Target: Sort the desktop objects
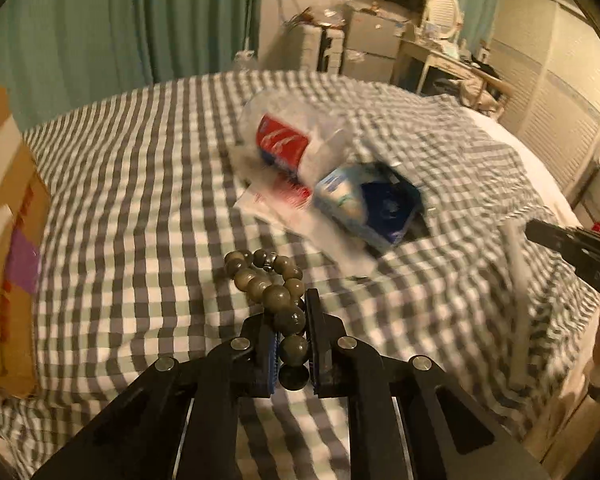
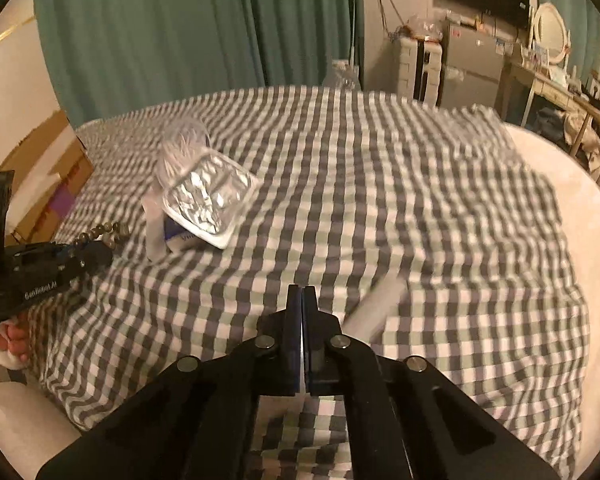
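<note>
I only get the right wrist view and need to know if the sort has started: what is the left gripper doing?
Observer: The left gripper is shut on a bead bracelet.
Operator: Is the whole bracelet between the pads?
Observer: No, only some beads; the rest loops ahead onto the checked bedspread.
Operator: What lies beyond it?
Observer: A blue box and red packaging, partly wrapped in clear plastic.

A grey, pale green and white checked cloth (image 1: pixel 140 184) covers the bed. The beads (image 1: pixel 276 292) are olive-grey. Far behind hangs a teal curtain (image 2: pixel 180 20); at the left lies a brown cardboard box (image 1: pixel 8 240) with a purple patch.
</note>
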Demonstrator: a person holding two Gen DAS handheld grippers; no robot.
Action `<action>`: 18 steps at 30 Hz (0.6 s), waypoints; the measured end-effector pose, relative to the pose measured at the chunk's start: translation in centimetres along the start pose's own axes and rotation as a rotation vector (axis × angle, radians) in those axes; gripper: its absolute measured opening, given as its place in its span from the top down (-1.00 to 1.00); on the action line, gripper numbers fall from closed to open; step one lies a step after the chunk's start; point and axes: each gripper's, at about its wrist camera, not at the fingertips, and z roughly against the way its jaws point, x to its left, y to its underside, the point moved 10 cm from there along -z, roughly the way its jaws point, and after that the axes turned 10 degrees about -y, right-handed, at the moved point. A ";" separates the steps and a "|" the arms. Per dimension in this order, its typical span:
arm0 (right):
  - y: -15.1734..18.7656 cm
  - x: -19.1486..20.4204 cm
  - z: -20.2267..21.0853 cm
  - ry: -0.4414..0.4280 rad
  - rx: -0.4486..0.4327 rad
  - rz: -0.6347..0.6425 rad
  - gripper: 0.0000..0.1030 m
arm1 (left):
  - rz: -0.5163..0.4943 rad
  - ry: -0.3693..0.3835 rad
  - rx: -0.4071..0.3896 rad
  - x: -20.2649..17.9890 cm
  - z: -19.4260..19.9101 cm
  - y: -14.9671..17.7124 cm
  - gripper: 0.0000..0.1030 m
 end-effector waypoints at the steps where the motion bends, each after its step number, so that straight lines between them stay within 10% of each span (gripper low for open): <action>1: -0.2 0.1 0.5 -0.006 -0.014 0.005 0.99 | -0.007 -0.004 -0.013 -0.2 0.6 -0.4 0.78; 13: -1.8 2.0 5.9 -0.082 -0.073 -0.015 0.99 | 0.008 -0.020 -0.107 2.6 8.2 -3.4 0.78; 18: 1.8 0.1 3.1 -0.070 0.051 -0.162 0.71 | 0.041 -0.040 -0.130 3.6 9.8 -3.4 0.78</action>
